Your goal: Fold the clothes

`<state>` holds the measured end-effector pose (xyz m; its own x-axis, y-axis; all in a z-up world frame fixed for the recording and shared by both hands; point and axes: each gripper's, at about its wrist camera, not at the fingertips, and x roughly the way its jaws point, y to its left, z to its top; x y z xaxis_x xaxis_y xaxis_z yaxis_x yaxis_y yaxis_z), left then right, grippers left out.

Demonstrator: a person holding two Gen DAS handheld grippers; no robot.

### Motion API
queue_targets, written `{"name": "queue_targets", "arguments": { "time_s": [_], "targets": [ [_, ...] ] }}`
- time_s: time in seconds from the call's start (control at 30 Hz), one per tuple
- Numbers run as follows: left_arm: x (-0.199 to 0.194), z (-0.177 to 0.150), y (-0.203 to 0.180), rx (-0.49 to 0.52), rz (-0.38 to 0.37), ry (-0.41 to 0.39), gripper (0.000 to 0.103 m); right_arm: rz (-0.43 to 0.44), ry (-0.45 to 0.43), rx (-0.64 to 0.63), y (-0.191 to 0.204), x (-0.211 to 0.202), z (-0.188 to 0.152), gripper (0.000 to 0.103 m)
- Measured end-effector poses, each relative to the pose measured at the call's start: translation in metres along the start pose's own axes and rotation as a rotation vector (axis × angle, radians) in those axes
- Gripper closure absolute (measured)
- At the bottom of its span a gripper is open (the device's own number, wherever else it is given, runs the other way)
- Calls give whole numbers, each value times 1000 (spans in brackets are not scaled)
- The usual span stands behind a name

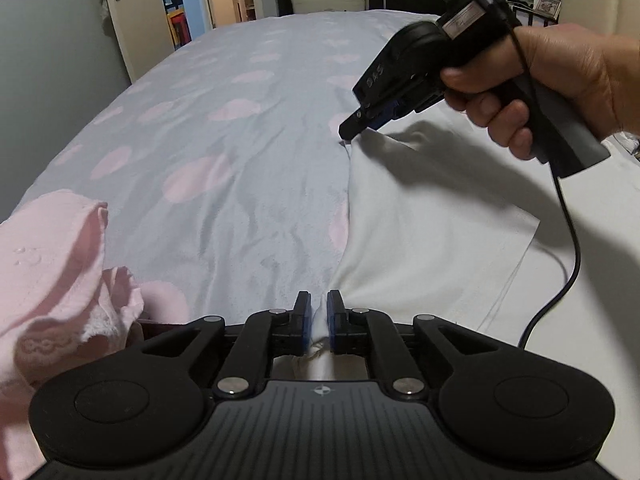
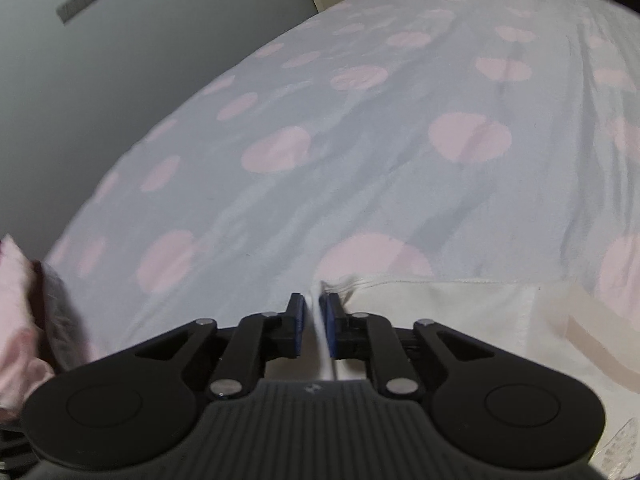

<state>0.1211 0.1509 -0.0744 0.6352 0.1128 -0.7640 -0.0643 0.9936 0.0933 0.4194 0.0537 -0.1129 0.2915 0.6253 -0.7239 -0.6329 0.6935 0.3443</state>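
A white garment point(image 1: 420, 216) lies flat on the right part of the bed. My left gripper point(image 1: 319, 312) is shut on its near corner, with white cloth pinched between the blue pads. In the left wrist view a person's hand holds my right gripper point(image 1: 352, 126), whose tips pinch the garment's far corner. The right wrist view shows that gripper point(image 2: 313, 312) shut on a thin fold of the white garment point(image 2: 440, 312), which spreads to the right. The edge between the two corners is pulled fairly taut.
The bedspread point(image 1: 224, 152) is pale blue with pink dots and covers the bed. A crumpled pink garment point(image 1: 60, 272) with lace trim lies at the near left, also seen as pink cloth point(image 2: 16, 320). A door point(image 1: 132, 12), shelves and a cable point(image 1: 568, 256) are around.
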Motion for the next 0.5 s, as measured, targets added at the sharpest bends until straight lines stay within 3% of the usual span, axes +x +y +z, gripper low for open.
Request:
{"name": "queue_targets", "arguments": {
  "time_s": [0.03,0.1,0.23,0.4,0.47,0.5],
  "targets": [
    [-1,0,1,-4,4,0,89,7,-20,19,-1,-5,0,73],
    [-5,-1,0,-1,-4,-13,83,23,-66,59,-6,-17,-2,65],
    [-13,0,-8,32,-51,-66,79,-5,-130,42,-9,-50,-16,67],
    [-24,0,-19,73,-111,-132,74,112,-14,-83,15,-55,-50,69],
    [-28,0,-23,89,-134,-158,74,110,26,-168,34,-45,-63,70],
    [-23,-1,-27,99,-145,-134,74,93,31,-201,42,-39,-68,70]
  ]
}}
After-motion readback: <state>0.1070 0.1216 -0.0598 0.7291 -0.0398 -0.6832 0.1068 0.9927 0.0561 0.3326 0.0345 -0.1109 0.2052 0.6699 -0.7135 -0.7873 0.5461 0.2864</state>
